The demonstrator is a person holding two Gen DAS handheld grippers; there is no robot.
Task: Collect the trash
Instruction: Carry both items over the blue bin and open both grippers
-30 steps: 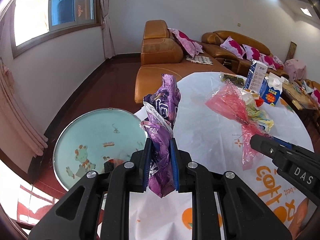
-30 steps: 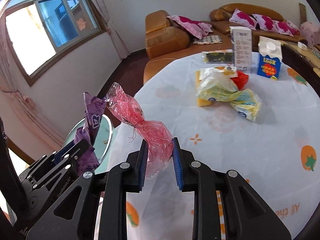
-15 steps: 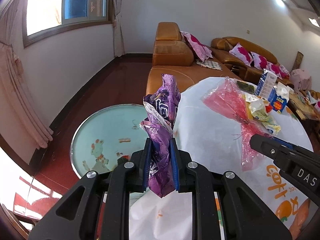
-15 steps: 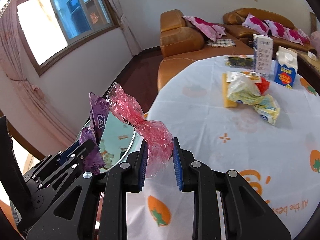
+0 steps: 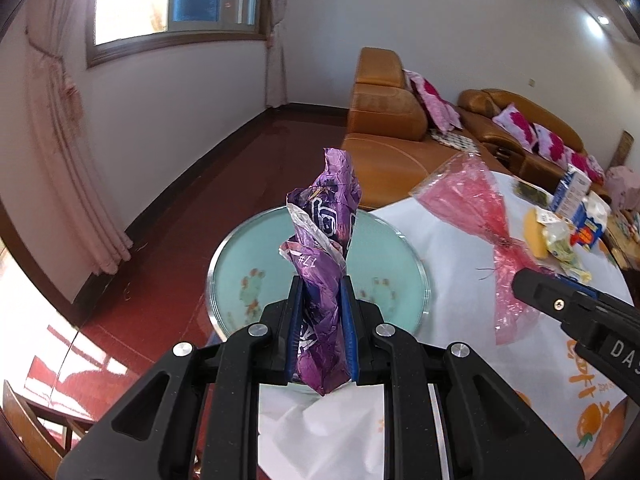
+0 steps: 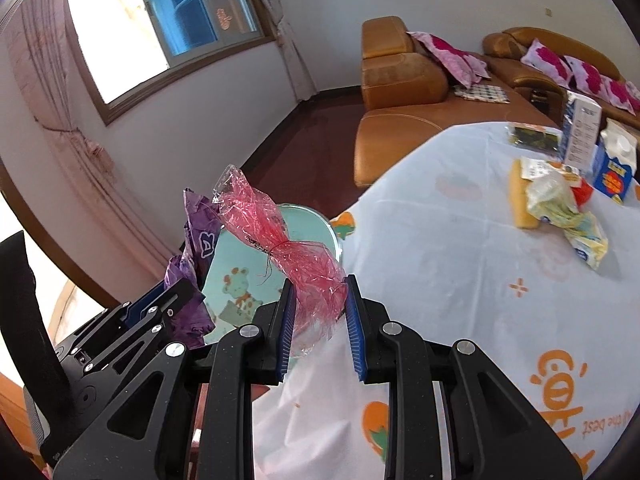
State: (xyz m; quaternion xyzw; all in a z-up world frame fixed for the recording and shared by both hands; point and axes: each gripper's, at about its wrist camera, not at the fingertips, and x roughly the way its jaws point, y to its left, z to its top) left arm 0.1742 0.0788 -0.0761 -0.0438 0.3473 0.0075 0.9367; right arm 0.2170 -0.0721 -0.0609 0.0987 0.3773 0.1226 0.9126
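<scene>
- The left gripper (image 5: 320,300) is pinched on a crumpled purple snack wrapper (image 5: 324,248); both blue pads press its lower half, and a short twisted tail hangs below them.
- Most of the wrapper stands upright above the fingertips, its torn silver-lined top leaning slightly right in the left wrist view.
- The right gripper (image 6: 320,304) clamps a crinkled pink cellophane wrapper (image 6: 280,240) by one end. The rest slants up and to the left, cinched at a twisted waist, then flares open at the far tip.
- Both grippers point downward at a slant, side by side, the left one just to the left of the right; in the right wrist view the purple wrapper sits close beside the pink one's far end.
- Both wrappers are held in the air at the edge of the table's white printed tablecloth (image 6: 440,260), over a round pale-green glass tabletop (image 5: 248,264) with cartoon prints that lies lower down.
- Well apart on the cloth remain a yellow-green plastic bag (image 6: 568,216), a blue carton (image 6: 614,168) and a white box (image 6: 582,128).
- Orange leather sofas (image 5: 384,120) stand beyond.
</scene>
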